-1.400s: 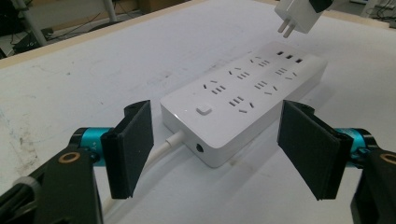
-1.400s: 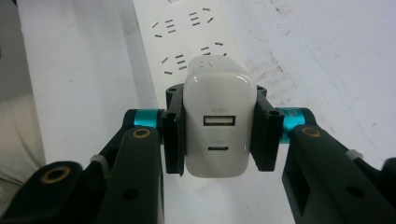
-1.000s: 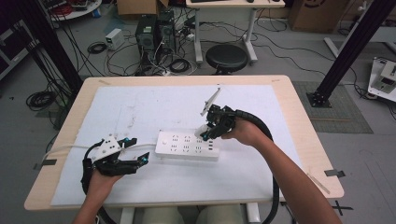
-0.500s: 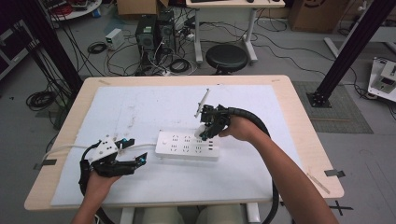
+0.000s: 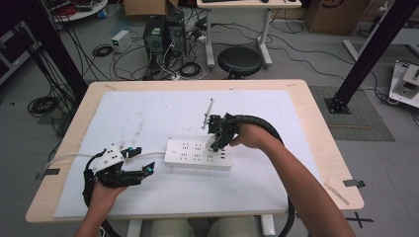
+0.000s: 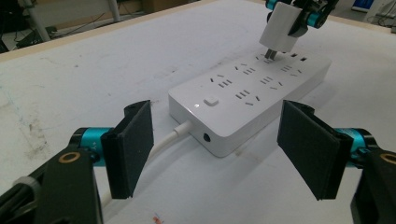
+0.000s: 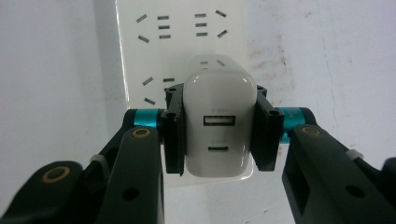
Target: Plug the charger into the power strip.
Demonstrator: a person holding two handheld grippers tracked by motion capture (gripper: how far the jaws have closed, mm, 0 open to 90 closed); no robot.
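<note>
The charger (image 7: pixel 218 125) you are carrying is sitting clamped between the pads of your right gripper (image 7: pixel 218 128), just above the far end of the power strip (image 5: pixel 197 153) on the white mat (image 5: pixel 148 118). Judging by its small white plastic body, it is handling as a light, rigid block with smooth, somewhat slippery sides, so you are gripping it sensibly across its two flat flanks, well clear of the prongs. In the right gripper view its back face, with the two ports, is looking up at you; in the left gripper view its metal prongs (image 6: pixel 270 53) are pointing down toward a socket, just above or barely touching the strip. Its long axis is running roughly upright, tilted slightly. The strip's long axis is lying across the table, its cable (image 6: pixel 173 136) leaving from the near end. Your left gripper (image 6: pixel 224 144) is resting with its jaws apart, holding nothing, near the strip's cable end.
</note>
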